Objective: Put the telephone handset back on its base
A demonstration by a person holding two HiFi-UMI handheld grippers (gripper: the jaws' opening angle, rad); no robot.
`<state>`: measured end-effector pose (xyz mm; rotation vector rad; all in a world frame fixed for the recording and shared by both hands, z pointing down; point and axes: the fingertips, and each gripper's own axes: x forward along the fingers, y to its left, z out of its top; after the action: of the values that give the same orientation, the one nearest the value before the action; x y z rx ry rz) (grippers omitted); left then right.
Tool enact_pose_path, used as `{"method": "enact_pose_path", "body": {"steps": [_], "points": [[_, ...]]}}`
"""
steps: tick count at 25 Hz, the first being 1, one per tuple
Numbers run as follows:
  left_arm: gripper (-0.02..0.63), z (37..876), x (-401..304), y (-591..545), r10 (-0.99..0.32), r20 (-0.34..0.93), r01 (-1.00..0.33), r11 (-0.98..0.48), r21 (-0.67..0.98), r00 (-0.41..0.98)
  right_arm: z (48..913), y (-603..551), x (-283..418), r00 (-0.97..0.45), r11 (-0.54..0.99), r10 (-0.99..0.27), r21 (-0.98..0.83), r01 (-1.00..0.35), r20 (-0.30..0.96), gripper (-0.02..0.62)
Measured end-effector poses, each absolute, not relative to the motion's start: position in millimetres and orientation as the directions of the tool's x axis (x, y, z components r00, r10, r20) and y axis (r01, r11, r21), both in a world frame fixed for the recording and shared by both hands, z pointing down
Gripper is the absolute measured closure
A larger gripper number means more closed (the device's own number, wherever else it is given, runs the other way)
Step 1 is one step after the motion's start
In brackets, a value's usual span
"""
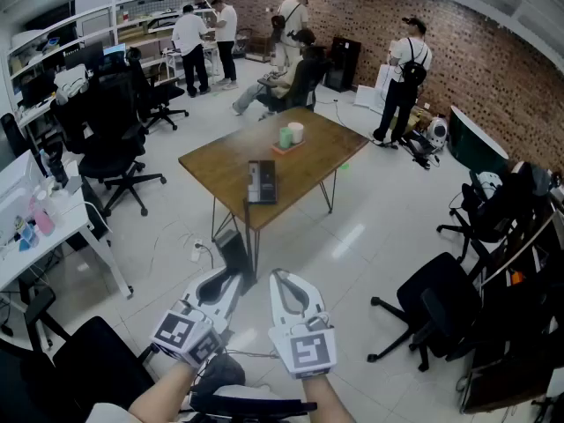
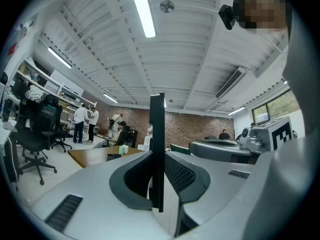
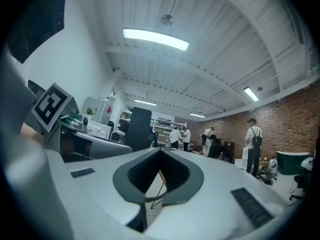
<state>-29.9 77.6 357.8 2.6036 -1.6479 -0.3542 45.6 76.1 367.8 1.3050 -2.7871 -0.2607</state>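
A dark telephone [image 1: 261, 181] lies flat near the front corner of the wooden table [image 1: 220, 161], well ahead of both grippers. My left gripper [image 1: 231, 276] is low at the near left. Its jaws close against a thin black slab [image 1: 235, 252], which stands edge-on between the pads in the left gripper view [image 2: 157, 124]. Whether that slab is the handset I cannot tell. My right gripper [image 1: 282, 278] is beside it, fingertips meeting, nothing between them. In the right gripper view the right gripper [image 3: 161, 151] points across the room.
Two cups [image 1: 291, 134] stand on a small mat at the table's far side. Black office chairs [image 1: 119, 148] stand left, another chair [image 1: 432, 302] right, desks [image 1: 35, 236] at far left. Several people [image 1: 405, 73] stand or sit beyond the table. White tiled floor lies between me and the table.
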Motion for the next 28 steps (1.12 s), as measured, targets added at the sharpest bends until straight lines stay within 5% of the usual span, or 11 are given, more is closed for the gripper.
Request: {"method": "enact_pose_path", "body": {"steps": [28], "points": [[0.541,373.7,-40.6,-34.0,-0.898,-0.12,-0.874,-0.439,0.207,0.423,382.9,-36.8,32.3,-0.656,0.651,-0.753,0.183,-0.737,0.037,0.591]]}}
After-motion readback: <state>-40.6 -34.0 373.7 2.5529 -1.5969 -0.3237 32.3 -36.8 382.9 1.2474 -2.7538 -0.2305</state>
